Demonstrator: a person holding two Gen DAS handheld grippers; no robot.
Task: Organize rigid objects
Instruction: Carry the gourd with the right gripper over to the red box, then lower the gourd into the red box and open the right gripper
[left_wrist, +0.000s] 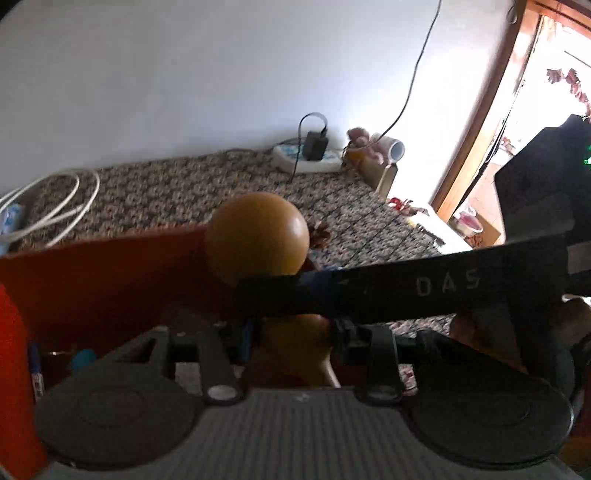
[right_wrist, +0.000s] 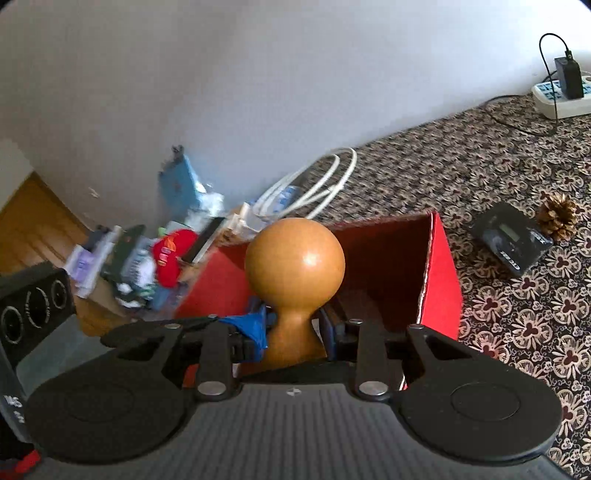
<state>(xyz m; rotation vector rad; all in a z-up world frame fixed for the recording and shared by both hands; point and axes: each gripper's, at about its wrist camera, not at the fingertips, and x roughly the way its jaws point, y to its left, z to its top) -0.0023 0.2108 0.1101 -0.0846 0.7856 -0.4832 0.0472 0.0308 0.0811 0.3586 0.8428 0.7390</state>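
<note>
A tan wooden gourd (left_wrist: 255, 236) with a round head and a narrow neck is held above an open red box (left_wrist: 92, 280). My left gripper (left_wrist: 291, 339) is shut on the gourd's lower body. A black finger (left_wrist: 424, 291) of my right gripper crosses in front of the neck in the left wrist view. In the right wrist view my right gripper (right_wrist: 295, 328) is shut on the neck of the gourd (right_wrist: 295, 258), with blue tape on its pads. The red box (right_wrist: 439, 280) lies just behind and below. Its inside is mostly hidden.
A patterned cloth (right_wrist: 517, 314) covers the surface. On it lie a black digital device (right_wrist: 511, 238), a pine cone (right_wrist: 557, 218), a white cable coil (right_wrist: 314, 184) and a power strip with a charger (right_wrist: 561, 96). Mixed clutter (right_wrist: 147, 258) sits left of the box.
</note>
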